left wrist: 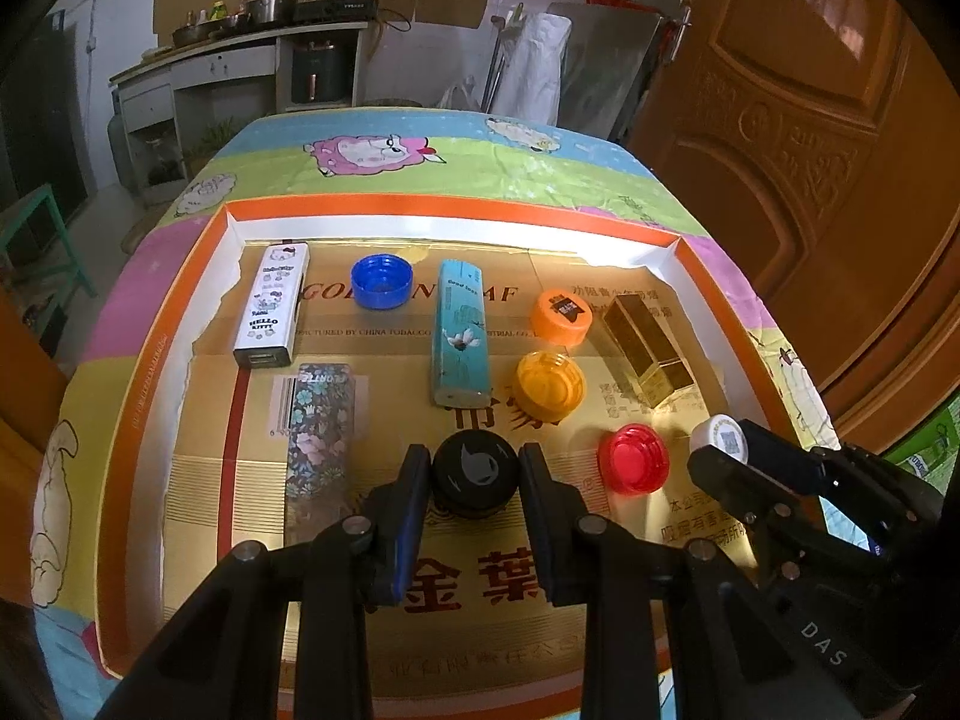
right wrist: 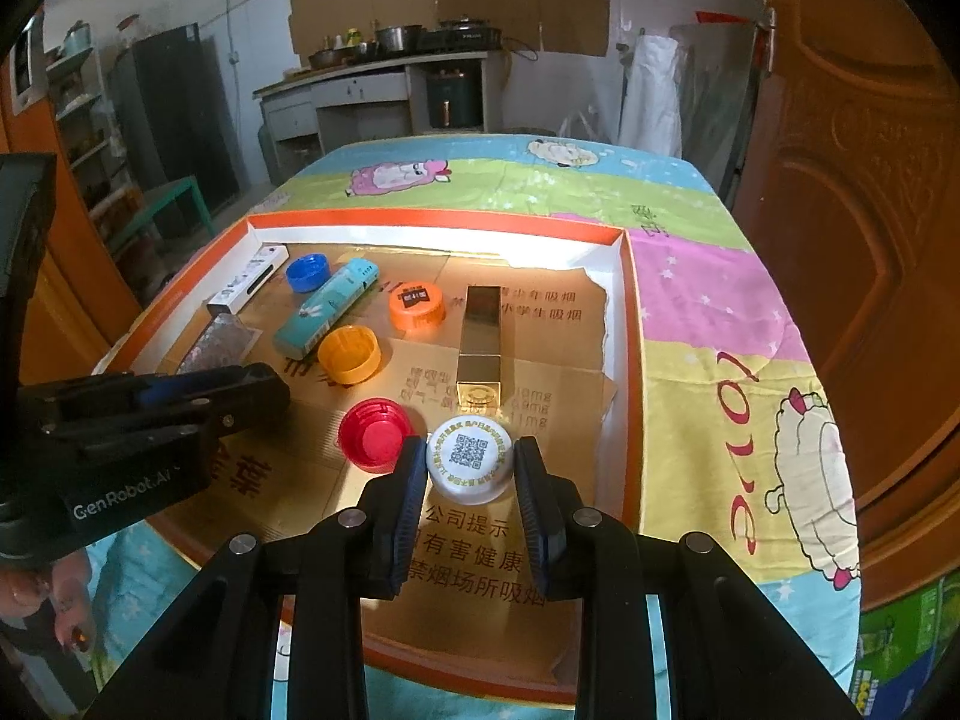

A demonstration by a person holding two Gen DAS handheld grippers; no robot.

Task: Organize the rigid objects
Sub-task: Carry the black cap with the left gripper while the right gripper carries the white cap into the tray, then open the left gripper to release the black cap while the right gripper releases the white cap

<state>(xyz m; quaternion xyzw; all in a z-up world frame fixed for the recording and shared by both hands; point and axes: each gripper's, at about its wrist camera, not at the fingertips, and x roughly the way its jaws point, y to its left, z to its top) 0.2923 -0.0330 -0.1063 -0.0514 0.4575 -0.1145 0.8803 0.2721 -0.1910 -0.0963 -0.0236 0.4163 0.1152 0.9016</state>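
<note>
Left hand-held gripper [left wrist: 474, 474] grips the black cap [left wrist: 475, 471] by its rim, low over the tray [left wrist: 420, 213], left of the red cap [left wrist: 633, 461]; right hand-held gripper [right wrist: 471, 468] grips the white cap [right wrist: 470, 465], right of the red one. Both seem light, stiff and smooth-sided; opposite rim edges suit best.

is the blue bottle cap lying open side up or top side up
Open side up. In the left wrist view the blue bottle cap shows its hollow inside and raised rim, on the cardboard tray.
</note>
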